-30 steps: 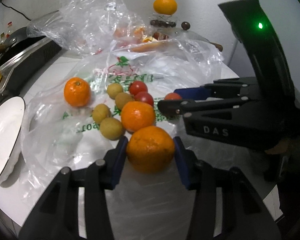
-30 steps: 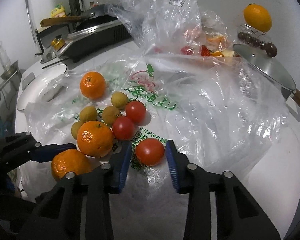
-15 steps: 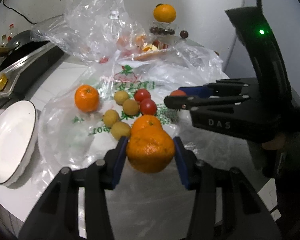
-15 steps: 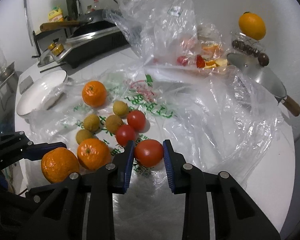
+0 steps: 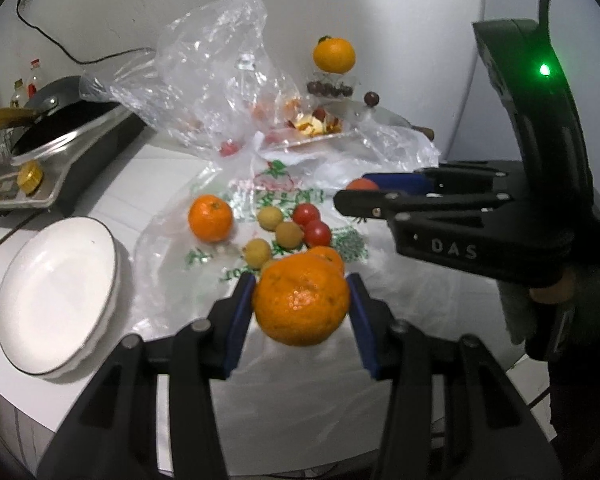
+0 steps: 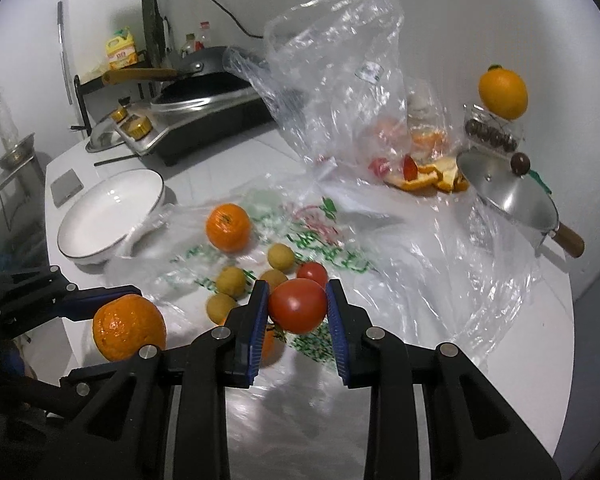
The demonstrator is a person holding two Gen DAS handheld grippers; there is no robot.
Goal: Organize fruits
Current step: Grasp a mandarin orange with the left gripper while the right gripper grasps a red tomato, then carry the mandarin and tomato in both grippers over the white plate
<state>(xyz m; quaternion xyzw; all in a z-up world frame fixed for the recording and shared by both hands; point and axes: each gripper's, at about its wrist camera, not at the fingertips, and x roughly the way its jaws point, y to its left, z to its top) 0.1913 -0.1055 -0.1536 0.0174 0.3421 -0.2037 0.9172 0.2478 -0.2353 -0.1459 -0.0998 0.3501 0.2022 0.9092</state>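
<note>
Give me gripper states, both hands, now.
Left gripper: closed on an orange, off the table.
Right gripper: closed on a tomato, off the table.

Your frames are dim with a cool cast; glare on the plastic bag [image 6: 340,92], motion blur on the printed bag, heavy fisheye bending and dark vignette at the edges.

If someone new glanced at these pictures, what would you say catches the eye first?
First, the two held fruits: the left hand-held gripper clamps a big orange, and the right hand-held gripper clamps a red tomato, both lifted above the table. Beyond them, loose fruit lies on a crumpled plastic bag, with an empty white plate at the left.
</note>
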